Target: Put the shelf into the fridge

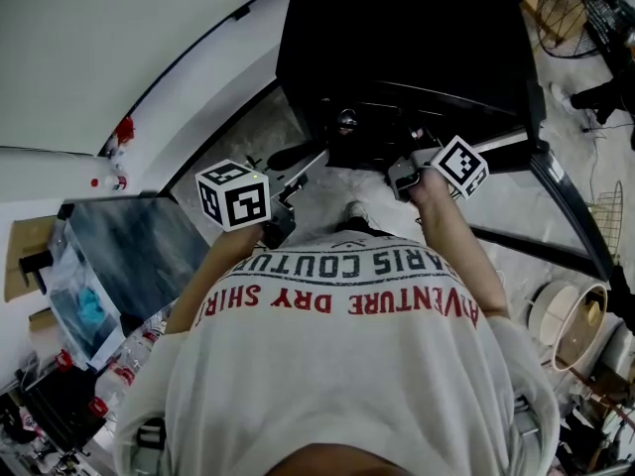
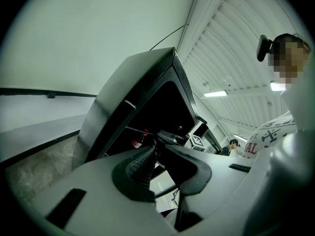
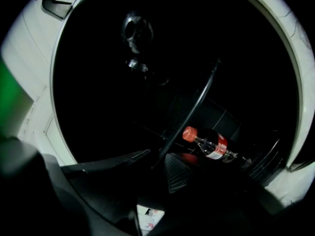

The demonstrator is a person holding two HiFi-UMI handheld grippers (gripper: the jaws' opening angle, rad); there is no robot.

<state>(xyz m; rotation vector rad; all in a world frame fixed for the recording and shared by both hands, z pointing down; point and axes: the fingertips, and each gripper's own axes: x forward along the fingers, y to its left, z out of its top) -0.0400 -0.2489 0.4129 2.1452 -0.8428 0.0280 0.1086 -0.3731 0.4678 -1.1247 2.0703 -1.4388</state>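
Right hand-held gripper (image 3: 160,167), thin dark shelf (image 3: 190,114)

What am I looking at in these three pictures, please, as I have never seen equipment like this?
There is no robot here: a person in a white T-shirt holds a gripper in each hand, and the marker cubes are parts of those tools. The head view comes from a camera on the person's head, looking down at a black fridge, open and dark inside. The other two pictures come from cameras riding on the grippers. Together they carry the shelf, a thin panel with a dark rim. The left gripper is closed on its edge, and the rim runs in between the jaws of the right gripper, which seem closed on it too. A red-capped bottle lies inside the fridge.
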